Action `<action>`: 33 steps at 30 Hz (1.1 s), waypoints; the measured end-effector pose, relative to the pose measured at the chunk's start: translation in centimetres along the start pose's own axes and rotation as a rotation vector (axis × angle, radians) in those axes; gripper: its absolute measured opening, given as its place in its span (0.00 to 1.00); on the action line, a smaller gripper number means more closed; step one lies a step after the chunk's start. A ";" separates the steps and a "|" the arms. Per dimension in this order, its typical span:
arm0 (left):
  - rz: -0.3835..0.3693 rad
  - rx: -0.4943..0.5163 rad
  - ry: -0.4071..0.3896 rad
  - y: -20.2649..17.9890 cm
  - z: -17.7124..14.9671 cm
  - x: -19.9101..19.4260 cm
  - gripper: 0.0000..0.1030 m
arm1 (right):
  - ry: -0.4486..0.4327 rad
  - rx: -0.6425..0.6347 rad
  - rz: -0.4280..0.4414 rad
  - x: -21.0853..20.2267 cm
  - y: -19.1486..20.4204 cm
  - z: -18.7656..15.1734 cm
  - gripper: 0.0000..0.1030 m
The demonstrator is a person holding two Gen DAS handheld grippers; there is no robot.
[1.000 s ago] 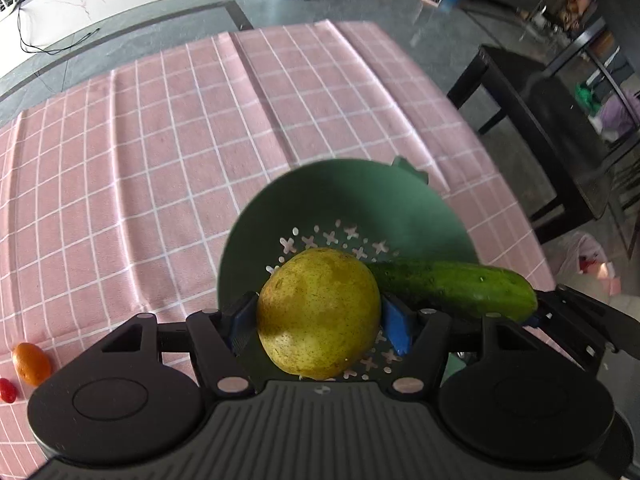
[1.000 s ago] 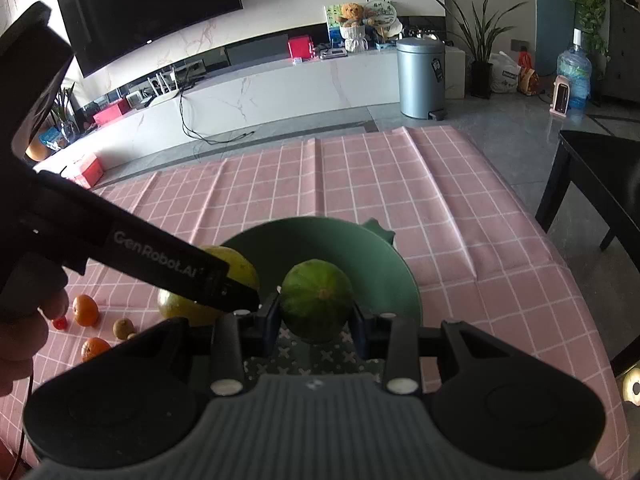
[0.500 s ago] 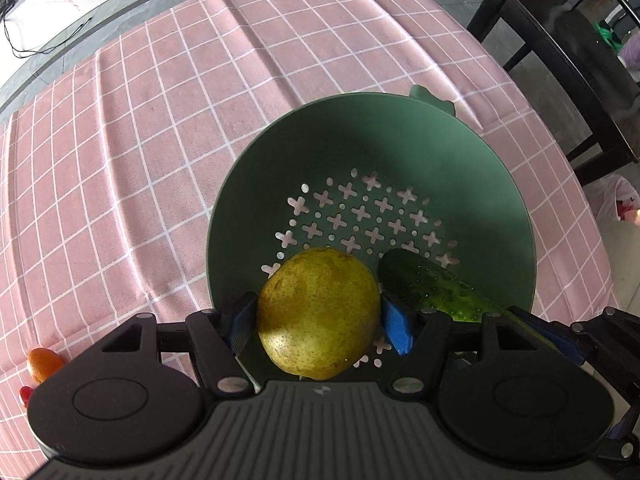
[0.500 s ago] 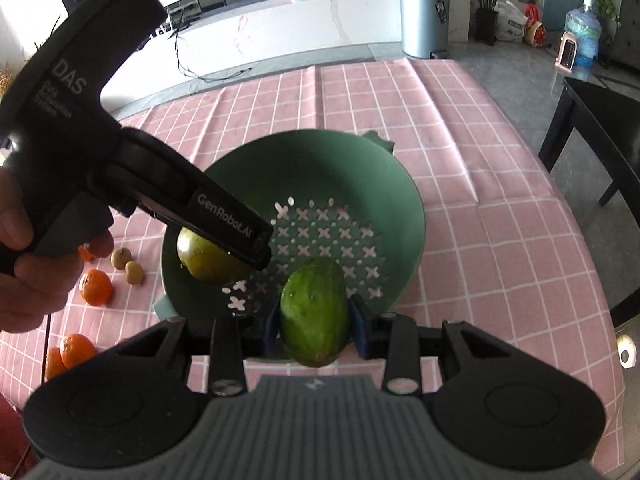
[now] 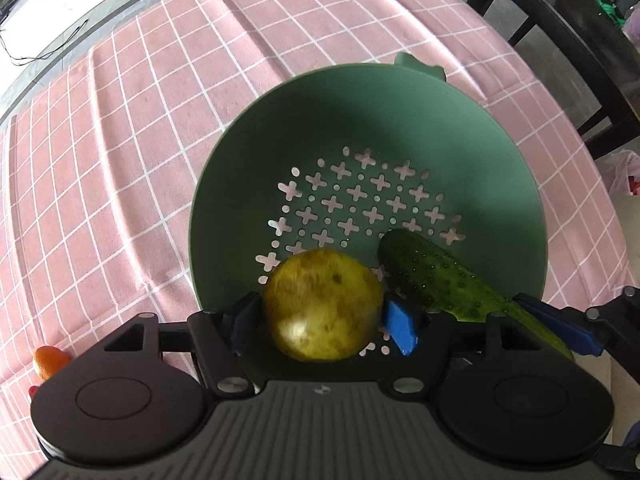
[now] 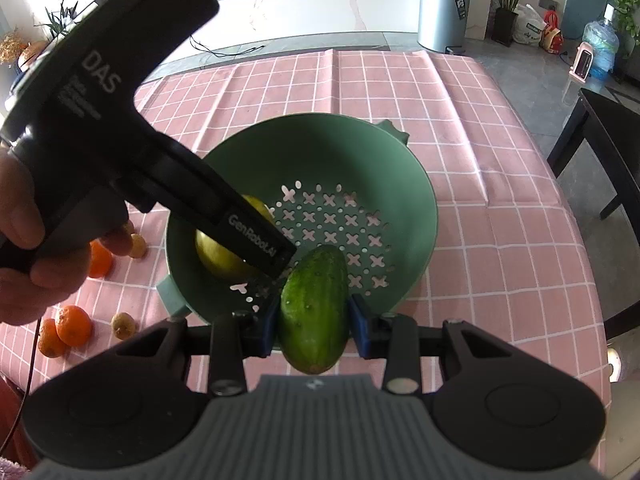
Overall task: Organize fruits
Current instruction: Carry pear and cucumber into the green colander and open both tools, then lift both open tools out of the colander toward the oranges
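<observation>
A green colander (image 5: 400,120) sits on the pink checked tablecloth; it also shows in the right wrist view (image 6: 380,168). My left gripper (image 5: 324,320) has its fingers spread a little wider than a yellow pear (image 5: 324,304), which is blurred between them, low inside the colander's near side. The pear (image 6: 224,256) shows partly behind the left gripper in the right wrist view. My right gripper (image 6: 314,320) is shut on a green cucumber (image 6: 314,304), whose tip points down into the colander. The cucumber (image 5: 440,280) lies right of the pear.
Several oranges (image 6: 72,324) and small brown fruits (image 6: 123,325) lie on the cloth left of the colander. An orange fruit (image 5: 48,360) sits by the left gripper. A dark chair (image 6: 612,184) stands at the table's right edge. A metal bin (image 6: 444,12) stands on the floor beyond.
Both grippers have moved down into the colander with their fruit. The left fingers have parted and the pear now looks blurred and loose between them.
</observation>
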State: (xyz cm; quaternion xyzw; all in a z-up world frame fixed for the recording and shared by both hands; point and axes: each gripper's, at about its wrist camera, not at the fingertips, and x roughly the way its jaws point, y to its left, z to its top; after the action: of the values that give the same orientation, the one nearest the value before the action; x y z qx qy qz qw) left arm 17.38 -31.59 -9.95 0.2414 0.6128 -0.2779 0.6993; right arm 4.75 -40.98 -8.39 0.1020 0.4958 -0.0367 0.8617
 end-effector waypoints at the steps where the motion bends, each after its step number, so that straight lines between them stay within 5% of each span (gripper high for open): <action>1: 0.012 0.004 -0.010 -0.2 0.0 -0.1 0.83 | 0.001 -0.002 0.004 0.0 0.0 0.1 0.33; 5: 0.060 0.027 -0.055 -1.1 0.7 -1.1 0.83 | 0.012 -0.020 0.009 0.2 0.1 0.3 0.38; 9: 0.012 0.020 -0.123 -0.6 0.3 -2.5 0.83 | -0.021 -0.006 0.035 -0.5 -0.2 0.4 0.47; 10: -0.004 0.001 -0.139 -0.1 0.0 -2.9 0.83 | -0.033 0.013 0.043 -0.8 -0.5 0.5 0.58; 12: -0.029 -0.055 -0.174 1.1 -0.7 -3.7 0.83 | -0.059 0.047 0.047 -1.4 -1.1 0.8 0.63; 18: -0.014 -0.229 -0.237 5.3 -3.5 -4.8 0.80 | -0.127 0.133 -0.037 -2.2 -3.5 1.5 0.62; 21: -0.065 -0.297 -0.200 7.0 -4.3 -4.0 0.76 | -0.095 0.188 -0.100 -0.6 -4.8 1.7 0.40; 23: -0.130 -0.319 -0.169 7.4 -4.6 -3.0 0.71 | -0.080 0.214 -0.096 0.4 -5.1 1.4 0.35; 25: -0.170 -0.339 -0.149 7.6 -4.8 -2.1 0.58 | -0.065 0.249 -0.069 1.2 -5.4 1.1 0.15; 27: -0.184 -0.350 -0.141 7.6 -5.4 -1.6 0.43 | -0.055 0.272 -0.054 1.6 -5.2 0.5 0.06; 30: -0.228 -0.355 -0.140 7.7 -5.7 -1.5 0.19 | -0.056 0.256 -0.065 1.4 -4.7 0.3 0.05; 33: -0.191 -0.323 -0.146 7.2 -5.7 -1.9 0.14 | -0.040 0.259 -0.026 1.5 -4.3 0.2 0.05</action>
State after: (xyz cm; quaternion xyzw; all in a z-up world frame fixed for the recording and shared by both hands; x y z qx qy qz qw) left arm 18.00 -22.24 -8.86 0.0459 0.6173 -0.2576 0.7419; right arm 5.01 -45.17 -10.19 0.2051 0.4707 -0.1136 0.8506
